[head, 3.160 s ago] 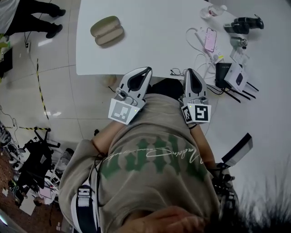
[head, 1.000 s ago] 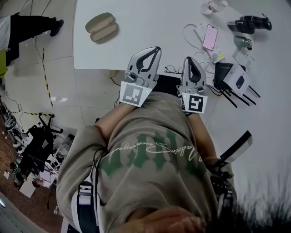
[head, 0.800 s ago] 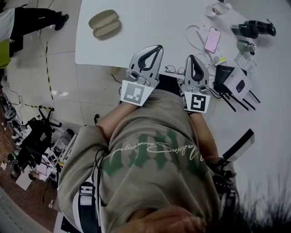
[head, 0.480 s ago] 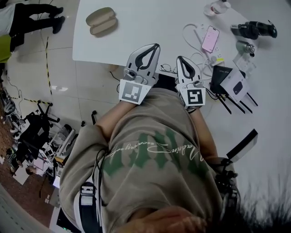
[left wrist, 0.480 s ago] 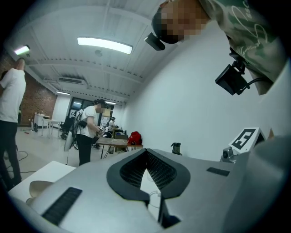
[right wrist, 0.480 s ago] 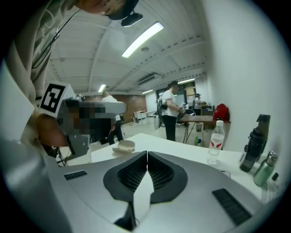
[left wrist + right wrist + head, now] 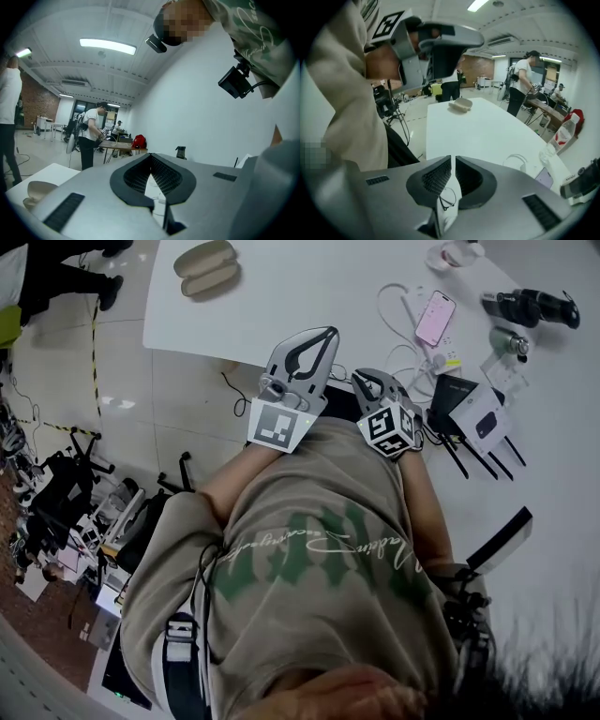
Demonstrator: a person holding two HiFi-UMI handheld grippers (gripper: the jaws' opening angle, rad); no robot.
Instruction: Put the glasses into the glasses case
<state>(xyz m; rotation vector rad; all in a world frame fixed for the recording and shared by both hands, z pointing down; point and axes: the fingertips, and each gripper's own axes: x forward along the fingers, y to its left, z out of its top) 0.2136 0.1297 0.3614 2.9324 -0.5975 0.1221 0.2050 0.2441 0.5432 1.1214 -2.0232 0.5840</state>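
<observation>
The right hand-held gripper (image 7: 452, 161) has swung toward the glasses (image 7: 447, 197) at the worktop's near edge, jaws a slit apart. The left hand-held gripper (image 7: 150, 155) is closed and empty. Pickup looks imminent. The glasses case (image 7: 206, 266) lies open at the far-left corner.

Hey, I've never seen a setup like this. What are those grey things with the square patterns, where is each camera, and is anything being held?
There is no robot here. A person at a white table holds a two-jaw gripper in each hand, and the patterned cubes are part of those grippers. One picture comes from a camera on the person's head, looking steeply down. The other two come from cameras riding on each gripper, looking along its jaws. The left gripper is shut and empty. The right gripper has its jaws a thin slit apart and is also empty; the glasses lie on the table beyond them. The tan glasses case lies open farther off to the left, and a pink phone lies to the right.
</observation>
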